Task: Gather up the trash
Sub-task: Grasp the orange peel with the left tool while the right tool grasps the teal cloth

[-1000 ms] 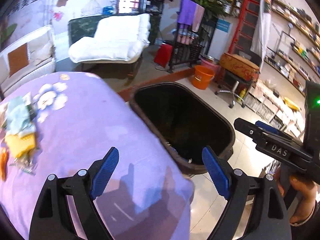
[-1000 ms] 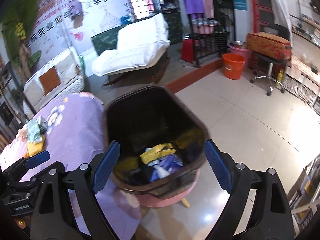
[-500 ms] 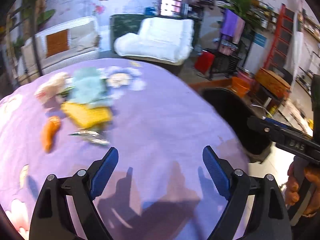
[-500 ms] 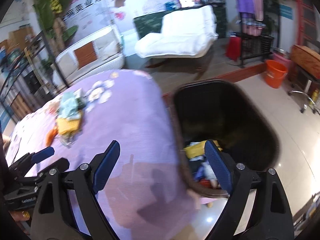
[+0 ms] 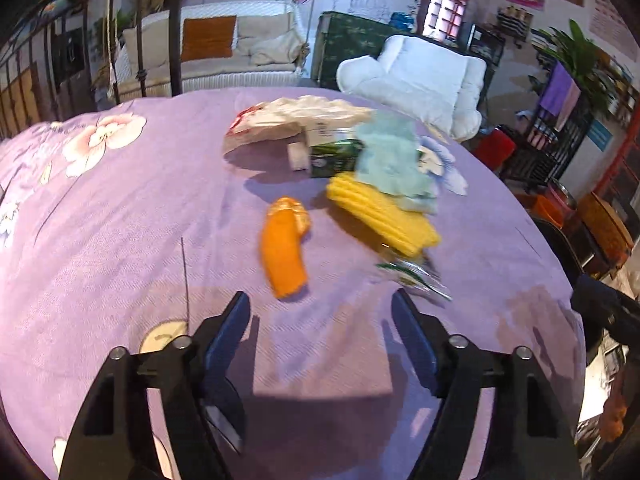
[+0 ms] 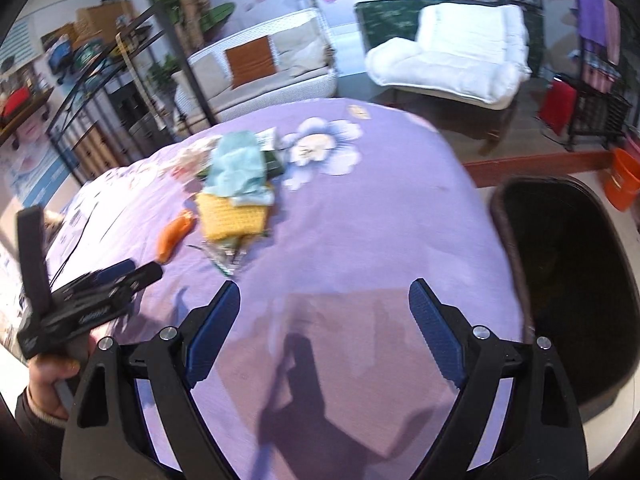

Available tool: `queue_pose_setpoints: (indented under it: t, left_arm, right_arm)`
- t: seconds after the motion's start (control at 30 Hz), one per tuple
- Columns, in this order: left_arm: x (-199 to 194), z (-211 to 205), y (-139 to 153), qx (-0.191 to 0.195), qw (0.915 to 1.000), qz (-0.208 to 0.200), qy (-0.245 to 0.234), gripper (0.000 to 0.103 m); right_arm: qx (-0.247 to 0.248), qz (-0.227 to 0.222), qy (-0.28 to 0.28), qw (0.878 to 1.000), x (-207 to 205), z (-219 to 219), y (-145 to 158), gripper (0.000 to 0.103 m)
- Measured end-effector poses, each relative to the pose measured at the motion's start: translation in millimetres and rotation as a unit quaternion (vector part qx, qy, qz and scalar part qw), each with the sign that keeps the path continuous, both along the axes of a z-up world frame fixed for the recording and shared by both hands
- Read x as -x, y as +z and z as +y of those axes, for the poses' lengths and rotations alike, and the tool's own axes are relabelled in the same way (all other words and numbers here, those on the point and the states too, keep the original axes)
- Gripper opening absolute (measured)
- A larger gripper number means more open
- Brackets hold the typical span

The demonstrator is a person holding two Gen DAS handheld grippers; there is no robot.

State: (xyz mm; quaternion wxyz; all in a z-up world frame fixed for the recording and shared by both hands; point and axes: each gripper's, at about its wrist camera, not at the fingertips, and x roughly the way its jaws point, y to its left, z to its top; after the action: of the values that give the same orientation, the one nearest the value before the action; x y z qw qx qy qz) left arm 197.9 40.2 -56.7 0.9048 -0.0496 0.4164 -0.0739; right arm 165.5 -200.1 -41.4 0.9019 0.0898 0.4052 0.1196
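A pile of trash lies on the purple flowered tablecloth (image 5: pixel 120 240): an orange peel (image 5: pixel 284 252), a yellow cloth (image 5: pixel 380 216), a teal cloth (image 5: pixel 392 160), a green carton (image 5: pixel 334 158), a white plastic bag (image 5: pixel 288 120) and a clear crumpled wrapper (image 5: pixel 416 276). My left gripper (image 5: pixel 320 332) is open and empty, just short of the orange peel. My right gripper (image 6: pixel 324 328) is open and empty over the cloth; the pile shows far left in its view, with the yellow cloth (image 6: pixel 232 216) and orange peel (image 6: pixel 174 234). The dark trash bin (image 6: pixel 568 280) stands beside the table at the right.
A white armchair (image 6: pixel 452 68) and a wicker sofa (image 6: pixel 264 68) stand behind the table. An orange bucket (image 6: pixel 620 184) sits on the floor at far right. The left gripper's body (image 6: pixel 80 304) shows at the left of the right wrist view.
Both grippers swung left, away from the bin and toward the trash pile on the table. The bin has left the left wrist view. Both stay open and empty.
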Motion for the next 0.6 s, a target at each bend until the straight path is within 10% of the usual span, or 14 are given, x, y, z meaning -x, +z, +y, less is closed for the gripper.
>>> queue_pose_setpoints:
  t: [0.6]
  left_arm:
    - [-32, 23, -6, 0.027, 0.9995, 0.012, 0.01, 0.023]
  right_arm:
    - [0.012, 0.004, 0.061, 0.998, -75, 71, -3, 0.084]
